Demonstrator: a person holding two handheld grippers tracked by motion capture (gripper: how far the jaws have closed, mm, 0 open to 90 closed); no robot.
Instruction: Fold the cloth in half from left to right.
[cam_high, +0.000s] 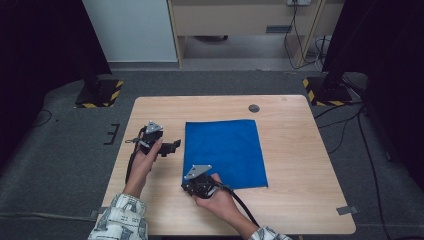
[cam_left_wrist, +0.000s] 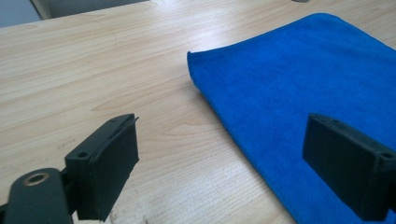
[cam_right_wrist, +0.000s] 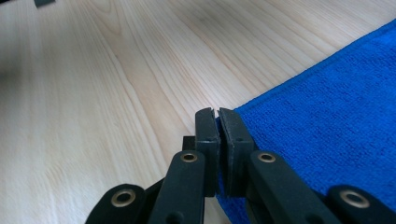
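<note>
A blue cloth (cam_high: 225, 150) lies flat in the middle of the wooden table (cam_high: 300, 200). My left gripper (cam_high: 172, 146) hovers just left of the cloth's left edge. In the left gripper view its jaws (cam_left_wrist: 224, 154) stand wide open with nothing between them, one over bare wood and one over the blue cloth (cam_left_wrist: 303, 84). My right gripper (cam_high: 186, 186) sits at the cloth's near left corner. The right gripper view shows this gripper (cam_right_wrist: 216, 114) shut on the corner of the cloth (cam_right_wrist: 336, 116), with a sliver of blue between the pads.
A small dark round cap (cam_high: 254, 108) is set in the table near its far edge. Two stands with yellow-and-black striped bases (cam_high: 97, 92) (cam_high: 325, 90) are on the floor beyond the table's far corners. Cables trail on the floor at the right.
</note>
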